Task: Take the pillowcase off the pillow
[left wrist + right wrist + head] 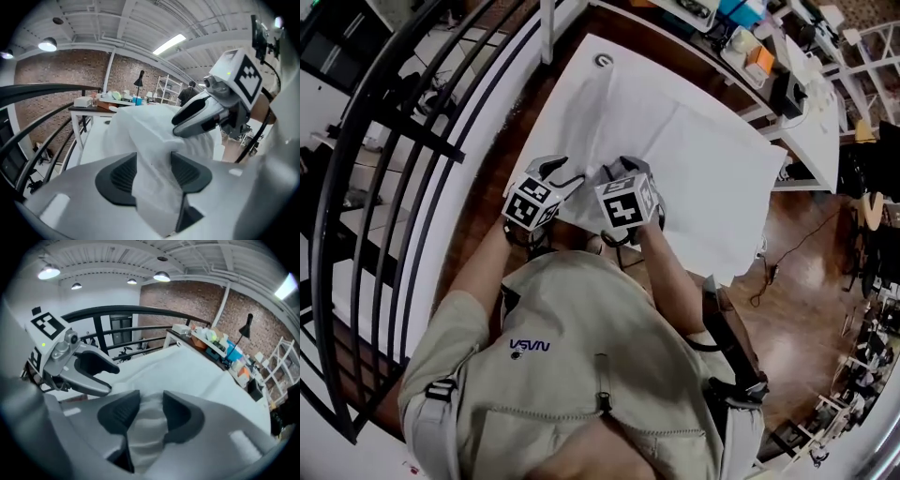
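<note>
Closest in: left hand-held gripper (153, 174) spread part way, with a raised fold of the white pillowcase (684, 159) standing between the pads, filling the gap but loose by the look of it, not clamped. Right beside it, right hand-held gripper (146, 414), likewise parted around a rumpled ridge of the same cloth, again without a firm pinch. Main risk right here: closing on too shallow a bite, or on one layer only, and then losing the cloth at the first pull. Equal risk in closing too deep: catching the pillow along with its cover, and so dragging the whole bundle instead of peeling anything off. Cannot tell cover from pillow in any view; all one white mass. Also worth watching: the two tools nearly touching, hence a chance of knocking jaw against jaw on closing. Further out, the rest of the pillowcase lying flat across the white worktop (586, 67), reaching to, perhaps over, its right-hand edge; given a hard tug toward the body, likely to slide off that side onto the wooden floor (806, 234). Beyond, black railing (384, 159) on the left and a cluttered bench (750, 47) at the far end, both well apart and unlikely to interfere.
</note>
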Demonstrator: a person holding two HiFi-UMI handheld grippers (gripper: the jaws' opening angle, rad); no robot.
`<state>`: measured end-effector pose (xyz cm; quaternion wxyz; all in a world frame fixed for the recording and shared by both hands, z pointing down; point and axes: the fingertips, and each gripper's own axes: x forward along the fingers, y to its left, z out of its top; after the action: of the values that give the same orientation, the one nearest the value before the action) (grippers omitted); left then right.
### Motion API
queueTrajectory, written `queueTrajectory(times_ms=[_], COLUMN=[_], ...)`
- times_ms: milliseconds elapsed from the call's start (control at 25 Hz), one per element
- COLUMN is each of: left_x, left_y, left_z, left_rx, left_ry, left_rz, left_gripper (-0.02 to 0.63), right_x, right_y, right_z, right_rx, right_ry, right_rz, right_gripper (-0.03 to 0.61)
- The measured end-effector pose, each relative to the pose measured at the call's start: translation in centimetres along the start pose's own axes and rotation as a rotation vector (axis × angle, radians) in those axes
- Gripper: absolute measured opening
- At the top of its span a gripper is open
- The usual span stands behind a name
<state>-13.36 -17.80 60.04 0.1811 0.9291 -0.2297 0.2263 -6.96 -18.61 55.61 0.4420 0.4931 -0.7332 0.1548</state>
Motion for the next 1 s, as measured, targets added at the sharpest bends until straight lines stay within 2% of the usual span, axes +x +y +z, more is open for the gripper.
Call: queueTrajectory(times_ms=[80,160,280,440,560,720,760,880,1000], left_x=[1.8,2.5,1.8,-0.5,-1.6,-2.9,-3.1,-3.0,-2.1], left_y=[-0.6,-1.6,-2.0,-0.6,-0.1,0.7,1.0,1.1,0.5], left_z=[-0.4,-0.6,0.0,2.3,3.8,5.4,5.5,4.1,1.7], left_rx=[-0.021,-0.003,0.053,0.068,0.093,0.065,0.051,0.016,0.016], left_ry=[0.041,0.062,0.046,-0.024,-0.062,-0.134,-0.142,-0.112,-0.052], left_rz=[-0.066,-0.13,-0.155,-0.134,-0.123,-0.086,-0.077,-0.077,-0.067], left_gripper=[0.234,0.136,0.081,0.066,0.058,0.052,0.029,0.029,0.031], right_x=[0.2,-0.3,-1.8,-4.8,-6.5,-8.0,-8.0,-7.0,-5.5], right_y=[0.1,0.0,-0.6,-3.5,-6.8,-10.3,-10.8,-10.9,-9.5], right_z=[-0.3,-0.4,-0.3,-1.4,-3.5,-6.4,-7.2,-9.2,-10.1], right_rx=[-0.03,-0.035,-0.028,-0.022,0.047,0.121,0.135,0.166,0.152], right_ry=[0.007,-0.006,-0.032,-0.048,-0.036,-0.016,-0.012,0.007,0.019], right_rz=[-0.037,-0.059,-0.083,-0.196,-0.265,-0.358,-0.372,-0.372,-0.343], right_gripper=[0.068,0.02,0.012,0.006,0.006,0.006,0.006,0.006,0.006])
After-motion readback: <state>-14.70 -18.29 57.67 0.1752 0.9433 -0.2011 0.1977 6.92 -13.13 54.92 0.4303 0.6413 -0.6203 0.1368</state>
